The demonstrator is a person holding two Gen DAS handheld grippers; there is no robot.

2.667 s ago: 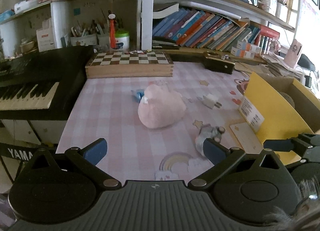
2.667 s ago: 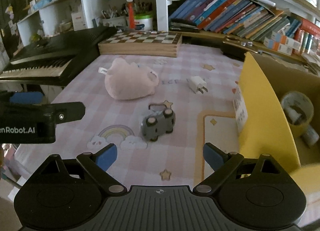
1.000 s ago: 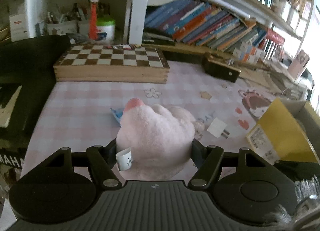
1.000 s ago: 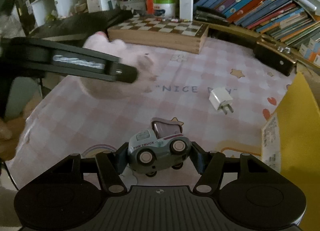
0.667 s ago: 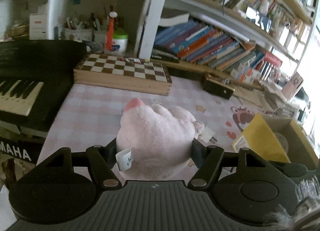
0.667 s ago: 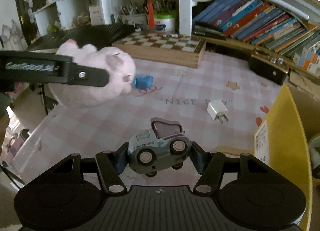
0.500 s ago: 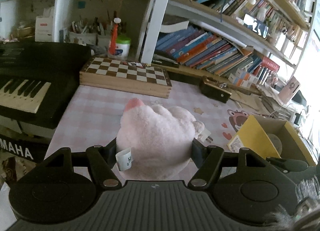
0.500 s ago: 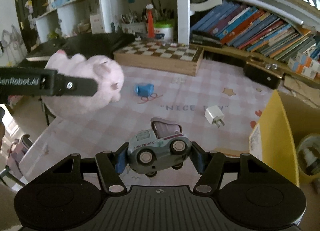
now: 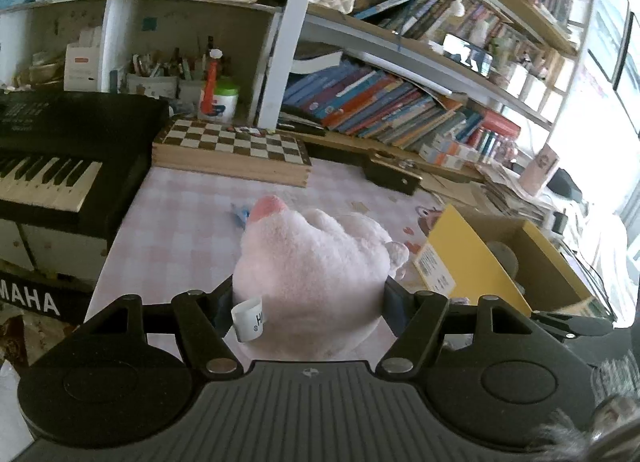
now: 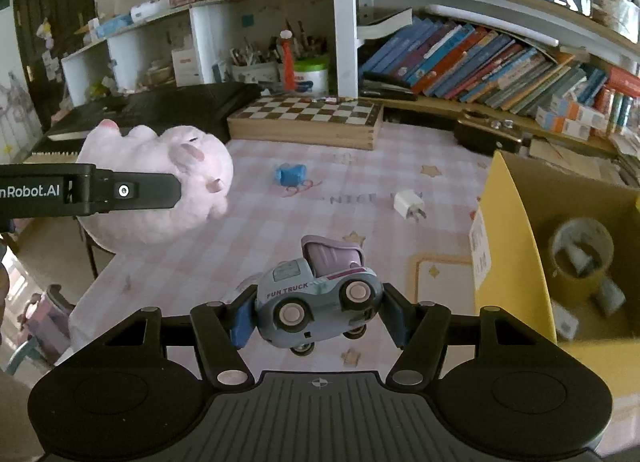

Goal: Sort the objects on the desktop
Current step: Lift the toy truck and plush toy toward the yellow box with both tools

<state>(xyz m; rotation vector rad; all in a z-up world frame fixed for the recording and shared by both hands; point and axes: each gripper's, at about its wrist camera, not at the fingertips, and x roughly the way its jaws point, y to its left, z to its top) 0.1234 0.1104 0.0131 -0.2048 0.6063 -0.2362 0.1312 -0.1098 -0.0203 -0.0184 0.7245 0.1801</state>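
My left gripper is shut on a pink plush toy, lifted above the checked tablecloth. In the right wrist view the same plush toy hangs at the left with the left gripper's black finger across it. My right gripper is shut on a grey toy truck with a purple bed, held above the cloth. A small blue object and a white charger plug lie on the table. A yellow cardboard box stands open at the right.
A wooden chessboard box lies at the back of the table, with a black case to its right. A black keyboard runs along the left. The yellow box holds a roll of tape. Bookshelves fill the back wall.
Both grippers have risen and pulled back from the table, each keeping its toy. The yellow box has come further into view at the right.
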